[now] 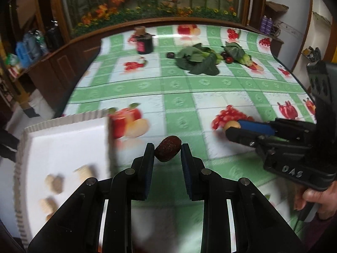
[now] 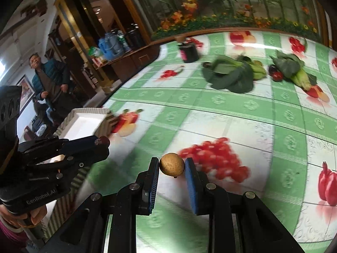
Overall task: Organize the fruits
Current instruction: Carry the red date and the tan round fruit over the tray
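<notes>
L gripper [image 1: 167, 150]: pinching dried red date [image 1: 167, 148], held above tablecloth [image 1: 210, 92], just right of white tray [image 1: 63, 139] w/ tan fruits. R gripper [image 2: 171, 165]: pinching round tan longan [image 2: 171, 164] over cloth. Far side: leafy greens [image 1: 198, 60], dark jar [image 1: 145, 42], cherry tomato [image 1: 229, 59].

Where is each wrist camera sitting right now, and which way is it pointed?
Left wrist: on the left gripper, facing across the table; red date in its fingers, white tray to the left, right gripper opposite.
Right wrist: on the right gripper, holding a tan round fruit; left gripper at left.
Shared: tray, leafy greens, dark jar.
</notes>
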### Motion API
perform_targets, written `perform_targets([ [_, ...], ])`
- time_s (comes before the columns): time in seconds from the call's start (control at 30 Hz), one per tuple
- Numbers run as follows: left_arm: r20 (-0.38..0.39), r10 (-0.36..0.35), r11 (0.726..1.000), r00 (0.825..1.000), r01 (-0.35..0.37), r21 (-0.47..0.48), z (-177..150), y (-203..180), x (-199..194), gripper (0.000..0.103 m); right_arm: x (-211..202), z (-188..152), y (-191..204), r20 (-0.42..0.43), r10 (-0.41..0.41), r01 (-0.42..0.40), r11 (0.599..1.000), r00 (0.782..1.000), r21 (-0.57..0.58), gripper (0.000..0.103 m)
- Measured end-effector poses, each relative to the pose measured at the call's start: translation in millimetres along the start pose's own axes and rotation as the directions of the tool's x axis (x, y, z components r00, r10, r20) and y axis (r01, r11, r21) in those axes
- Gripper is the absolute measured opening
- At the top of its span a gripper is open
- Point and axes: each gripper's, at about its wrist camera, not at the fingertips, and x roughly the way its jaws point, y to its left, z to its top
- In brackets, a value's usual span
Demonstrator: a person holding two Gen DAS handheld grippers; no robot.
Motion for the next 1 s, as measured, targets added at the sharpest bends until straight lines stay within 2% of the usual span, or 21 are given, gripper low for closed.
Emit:
perform_targets([
  [0.27,0.059,0.099,0.995,0.993,-0.097,-0.035,-28.8,30.7,-35.4,0.025,-8.5,-10.2,56.3,0.024,0.072,-0.070,0.995,0.997,-0.069,0.025],
  [0.57,0.065,0.128,0.986,0.990,-0.120,-0.114,-54.0,65.4,-56.8,0.025,3.8,-27.1,108.5,-0.017,0.110,-0.111,0.983,0.994,-0.146,0.025],
  [1.0,0.047,0.185,0.969,0.982,-0.174,-0.178,-77.6,107.2,-64.9,0.025,19.4,-32.5,154.2,-0.065,0.140,-0.151,0.963,0.988,-0.223,0.024],
])
